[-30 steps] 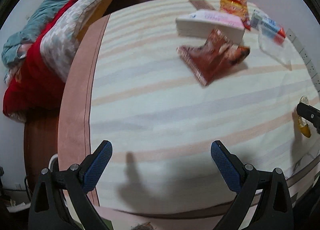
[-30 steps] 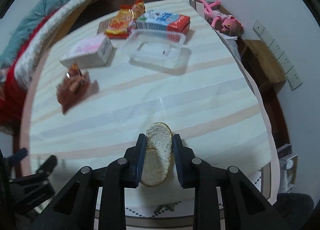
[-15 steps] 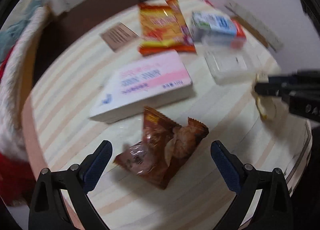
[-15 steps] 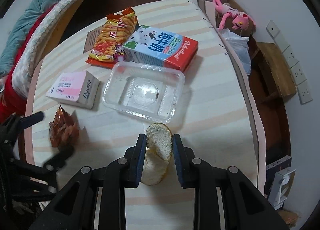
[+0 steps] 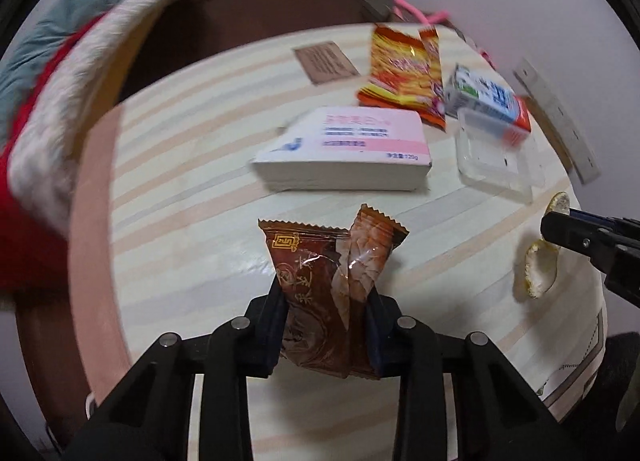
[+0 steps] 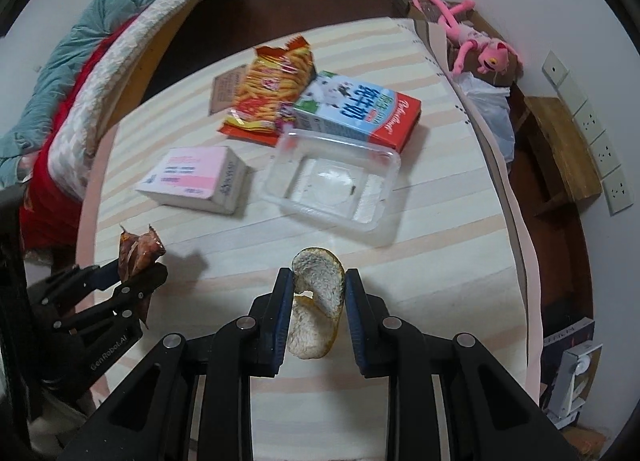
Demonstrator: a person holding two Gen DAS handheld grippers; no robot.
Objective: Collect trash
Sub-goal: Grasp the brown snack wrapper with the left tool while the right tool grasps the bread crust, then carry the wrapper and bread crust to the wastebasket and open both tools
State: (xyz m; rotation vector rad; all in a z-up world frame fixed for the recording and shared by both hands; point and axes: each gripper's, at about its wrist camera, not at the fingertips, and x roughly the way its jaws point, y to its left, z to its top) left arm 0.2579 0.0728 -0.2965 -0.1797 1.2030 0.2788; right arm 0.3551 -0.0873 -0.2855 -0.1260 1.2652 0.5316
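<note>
Left gripper [image 5: 326, 313] clamps a glossy brown snack wrapper [image 5: 334, 281] between its black fingers, the crinkled foil standing upright with its serrated top edges fanned out above the striped tablecloth [image 5: 180, 189]. Beyond it in this left wrist view lie a flat pink-and-white cardboard box [image 5: 352, 149], an orange crisp bag [image 5: 404, 73], a milk carton [image 5: 488, 101] and a clear plastic tray [image 5: 492, 161], all somewhat smeared by blur; a brown card [image 5: 326, 61] rests farther back. At the right edge the right gripper [image 5: 548, 229] reaches in with a pale, spongy peel [image 5: 538, 273], apparently a citrus rind. From the right wrist view, the right gripper [image 6: 316, 297] pinches that curled peel [image 6: 316, 301] narrowly between blue-padded fingers, its white pith rough and fibrous, held above the cloth near the table's front. The rigid transparent tray [image 6: 332, 185] sits just ahead, touching the carton [image 6: 356, 109]; the box [image 6: 192, 177] lies to its left. The left gripper [image 6: 136, 273] holds the wrapper [image 6: 138, 249] at the left edge. A pink plush toy [image 6: 472, 37] sprawls on a cardboard box beyond the table.
</note>
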